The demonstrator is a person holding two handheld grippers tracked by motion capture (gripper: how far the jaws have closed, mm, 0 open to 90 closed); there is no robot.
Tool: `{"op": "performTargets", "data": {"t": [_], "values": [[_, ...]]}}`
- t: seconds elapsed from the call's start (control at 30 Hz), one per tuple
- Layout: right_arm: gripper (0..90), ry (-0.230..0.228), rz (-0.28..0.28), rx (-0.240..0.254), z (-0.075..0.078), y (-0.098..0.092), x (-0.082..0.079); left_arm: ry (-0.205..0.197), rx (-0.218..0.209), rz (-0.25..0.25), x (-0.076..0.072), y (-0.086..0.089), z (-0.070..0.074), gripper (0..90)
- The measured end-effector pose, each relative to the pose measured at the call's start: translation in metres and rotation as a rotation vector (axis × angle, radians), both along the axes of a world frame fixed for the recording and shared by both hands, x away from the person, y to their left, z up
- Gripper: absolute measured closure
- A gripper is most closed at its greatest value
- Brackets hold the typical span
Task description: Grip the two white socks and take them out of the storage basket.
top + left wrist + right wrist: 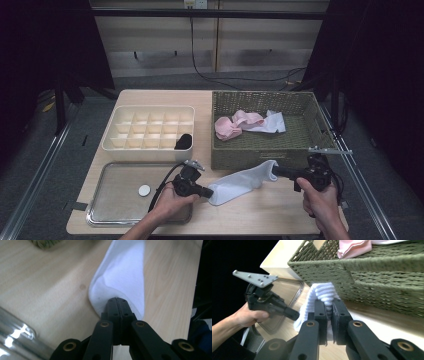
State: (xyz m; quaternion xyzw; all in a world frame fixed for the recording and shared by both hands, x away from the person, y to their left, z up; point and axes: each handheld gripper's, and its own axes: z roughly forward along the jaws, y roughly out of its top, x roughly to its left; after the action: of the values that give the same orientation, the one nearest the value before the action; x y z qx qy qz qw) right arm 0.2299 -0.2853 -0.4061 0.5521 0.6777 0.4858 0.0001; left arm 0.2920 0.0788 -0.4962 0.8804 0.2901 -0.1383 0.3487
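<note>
A white sock (240,182) lies stretched across the front of the wooden table, between my two grippers. My left gripper (209,192) is shut on its toe end, and in the left gripper view the black jaws (116,300) pinch the white fabric (125,275). My right gripper (276,171) is shut on the ribbed cuff end, near the front wall of the green wicker basket (235,155). In the right gripper view the cuff (323,293) bunches between the jaws (329,305), and the left gripper (294,314) shows farther off in a hand.
The basket (372,267) holds pink socks (235,123) and a white sock (272,122). A cream divided organiser (150,130) at the back left has a black sock (183,141) in one cell. A metal tray (117,200) with a small white disc (144,190) lies front left.
</note>
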Motion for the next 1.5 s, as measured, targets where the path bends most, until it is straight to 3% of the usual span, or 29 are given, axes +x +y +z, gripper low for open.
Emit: {"op": "performTargets", "data": {"t": [0.13, 0.17, 0.23, 0.27, 0.33, 0.37, 0.43, 0.47, 0.53, 0.63, 0.8, 0.93, 1.03, 1.2, 1.37, 1.4, 1.43, 1.5], "values": [[83.2, 0.025, 0.003, -0.008, -0.003, -0.003, -0.002, -0.030, 0.028, -0.033, -0.008, 0.006, 0.003, 90.0], [83.2, 0.027, -0.007, -0.011, -0.006, -0.004, -0.003, -0.016, 0.012, -0.026, -0.008, 0.008, 0.002, 90.0], [82.8, 0.042, -0.017, 0.000, -0.011, -0.007, -0.003, -0.020, 0.035, -0.037, -0.010, 0.009, 0.003, 90.0], [82.7, 0.046, -0.024, -0.007, -0.013, -0.008, -0.003, -0.016, 0.015, -0.041, -0.010, 0.009, 0.003, 90.0], [82.4, 0.060, -0.026, -0.013, -0.018, -0.008, -0.003, -0.030, 0.049, -0.061, -0.010, 0.012, 0.005, 90.0], [82.2, 0.068, -0.028, -0.014, -0.021, -0.009, -0.002, -0.018, 0.024, -0.045, -0.010, 0.013, 0.004, 90.0], [82.1, 0.085, -0.037, -0.027, -0.027, -0.011, 0.000, -0.036, 0.050, -0.034, -0.009, 0.017, 0.004, 90.0], [81.4, 0.090, -0.038, -0.028, -0.030, -0.012, 0.001, -0.026, 0.026, -0.034, -0.007, 0.018, 0.003, 90.0], [81.4, 0.106, -0.042, -0.031, -0.037, -0.013, 0.003, -0.032, 0.041, -0.016, -0.005, 0.020, 0.003, 90.0], [80.8, 0.114, -0.046, -0.054, -0.045, -0.014, 0.006, -0.031, 0.029, 0.016, -0.002, 0.022, 0.002, 90.0], [77.3, 0.132, -0.066, -0.055, -0.058, -0.020, 0.010, -0.025, -0.045, 0.035, -0.003, 0.023, 0.008, 87.4], [75.8, 0.129, -0.084, -0.074, -0.061, -0.023, 0.011, -0.023, -0.110, 0.012, -0.006, 0.020, 0.017, 80.1], [74.2, 0.114, -0.090, -0.077, -0.059, -0.024, 0.009, -0.001, -0.123, -0.020, -0.010, 0.015, 0.016, 79.2], [68.7, 0.103, -0.085, -0.101, -0.055, -0.023, 0.003, 0.021, -0.095, -0.054, -0.016, 0.010, 0.009, 76.7], [65.1, 0.108, -0.098, -0.129, -0.064, -0.024, 0.003, -0.014, -0.036, -0.032, -0.013, 0.010, 0.005, 75.6], [65.3, 0.114, -0.097, -0.134, -0.067, -0.024, 0.004, 0.002, -0.030, -0.020, -0.011, 0.010, 0.003, 74.9], [65.3, 0.121, -0.098, -0.144, -0.070, -0.024, 0.004, 0.021, -0.042, -0.006, -0.010, 0.011, 0.001, 74.5], [69.0, 0.134, -0.095, -0.163, -0.074, -0.025, 0.006, 0.010, -0.044, -0.007, -0.007, 0.014, 0.000, 75.2]]}}
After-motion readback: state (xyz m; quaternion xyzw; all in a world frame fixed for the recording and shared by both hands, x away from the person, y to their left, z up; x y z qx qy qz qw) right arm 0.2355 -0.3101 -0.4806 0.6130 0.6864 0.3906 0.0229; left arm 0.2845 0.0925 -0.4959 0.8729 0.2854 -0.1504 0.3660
